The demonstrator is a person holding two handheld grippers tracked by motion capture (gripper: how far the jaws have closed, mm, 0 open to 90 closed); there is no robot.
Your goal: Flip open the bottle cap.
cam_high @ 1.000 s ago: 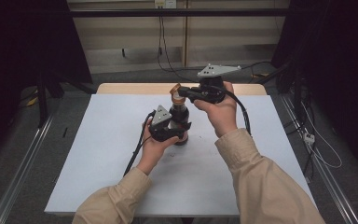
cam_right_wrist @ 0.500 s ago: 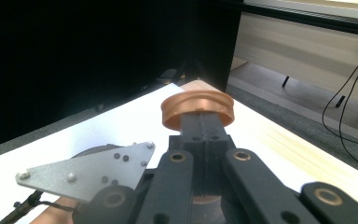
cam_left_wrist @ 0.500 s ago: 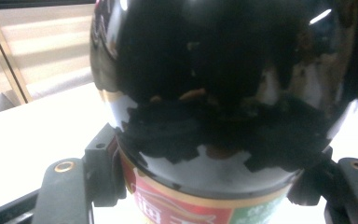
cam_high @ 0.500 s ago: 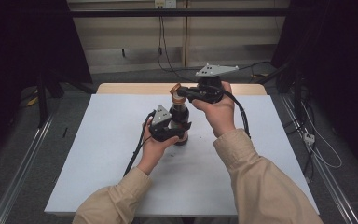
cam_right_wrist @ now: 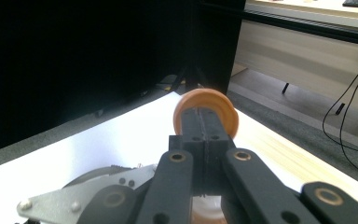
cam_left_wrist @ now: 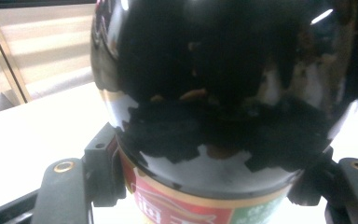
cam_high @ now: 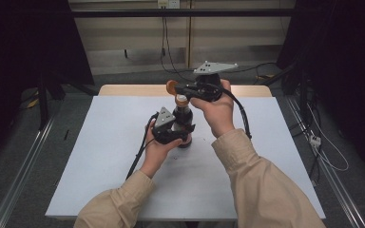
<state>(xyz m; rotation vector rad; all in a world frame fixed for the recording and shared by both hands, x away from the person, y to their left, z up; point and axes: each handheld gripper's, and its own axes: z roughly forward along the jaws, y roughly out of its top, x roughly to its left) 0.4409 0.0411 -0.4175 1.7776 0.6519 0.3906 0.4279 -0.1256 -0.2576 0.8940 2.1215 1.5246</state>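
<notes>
Near the middle of the white bench (cam_high: pixel 100 156), a dark glossy bottle (cam_high: pixel 184 124) standing upright, clamped around its lower body by the left tongs (cam_high: pixel 183 135), held in the left hand (cam_high: pixel 158 148). From the left gripper view, the bottle's black belly (cam_left_wrist: pixel 214 84) looming close, a red, gold and green label band just under it, one jaw pressed against each side. Above and slightly behind the bottle, the right tongs (cam_high: pixel 175 87) pointing toward the left of the high view, narrowed almost to touching on a round orange cap (cam_high: pixel 171 87), gripped in the right hand (cam_high: pixel 217 108). Cap lifted clear of the bottle's neck (cam_high: pixel 182 100), whose orange-brown mouth stands bare just below. From the right gripper view, the cap (cam_right_wrist: pixel 207 112) seen edge-pinched at the jaw tips, disc face turned toward the camera, the bench spread pale beneath. Beige sleeves entering from the lower edge of the high view.
</notes>
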